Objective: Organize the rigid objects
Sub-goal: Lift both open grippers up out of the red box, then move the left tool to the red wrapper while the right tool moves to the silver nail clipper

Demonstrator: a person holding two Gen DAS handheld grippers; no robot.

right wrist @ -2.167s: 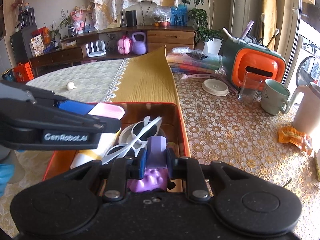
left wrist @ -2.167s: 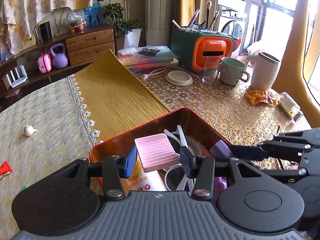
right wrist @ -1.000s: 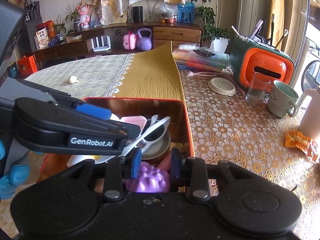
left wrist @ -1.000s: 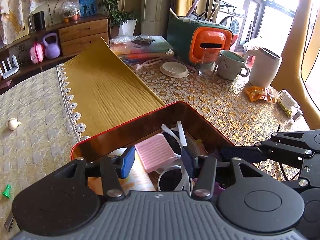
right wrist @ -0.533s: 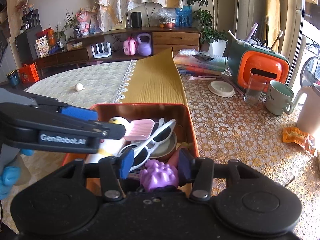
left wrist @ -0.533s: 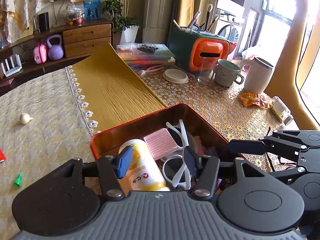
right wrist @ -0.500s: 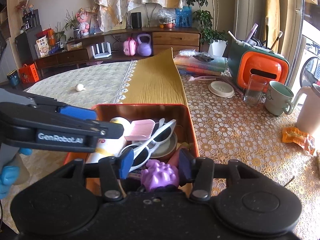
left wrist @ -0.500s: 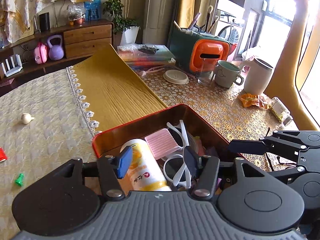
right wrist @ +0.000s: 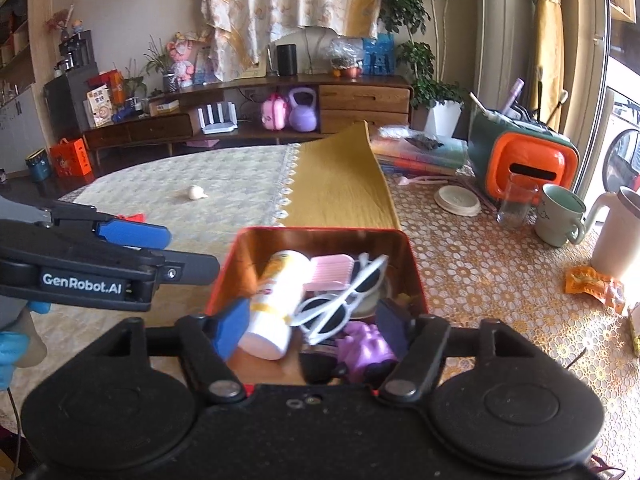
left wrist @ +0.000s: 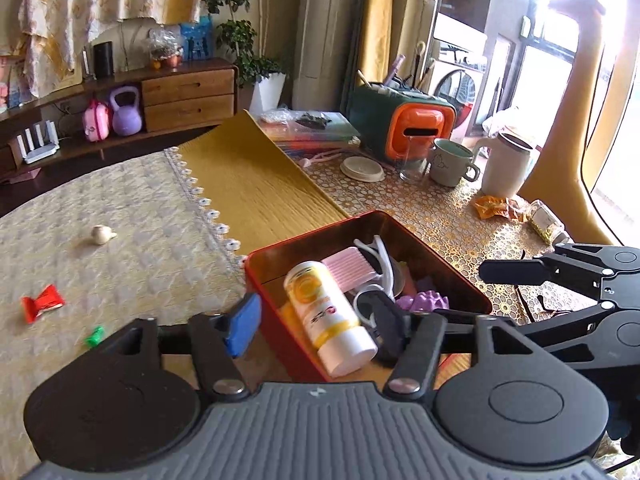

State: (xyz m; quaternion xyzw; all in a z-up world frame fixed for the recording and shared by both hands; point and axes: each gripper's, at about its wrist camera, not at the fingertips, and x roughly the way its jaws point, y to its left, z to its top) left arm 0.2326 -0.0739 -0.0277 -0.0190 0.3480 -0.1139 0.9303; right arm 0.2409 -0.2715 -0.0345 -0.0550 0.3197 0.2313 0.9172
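Most of the job looks done. The red box (right wrist: 414, 276) already holds a bottle (right wrist: 276, 300), a pink comb (right wrist: 330, 272), white sunglasses (right wrist: 340, 300) and a purple toy (right wrist: 366, 346). Still out on the table, at about 10 o'clock in the left view, are a red wrapper (left wrist: 42, 307), a green bit (left wrist: 94, 337) and a garlic bulb (left wrist: 102, 234). The left gripper (left wrist: 316, 326) and the right gripper (right wrist: 310, 326) both hang over the box, jaws wide, holding nothing.

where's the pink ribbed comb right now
In both wrist views the pink ribbed comb lies inside the red metal tin, between the white and yellow bottle and the white-framed sunglasses.
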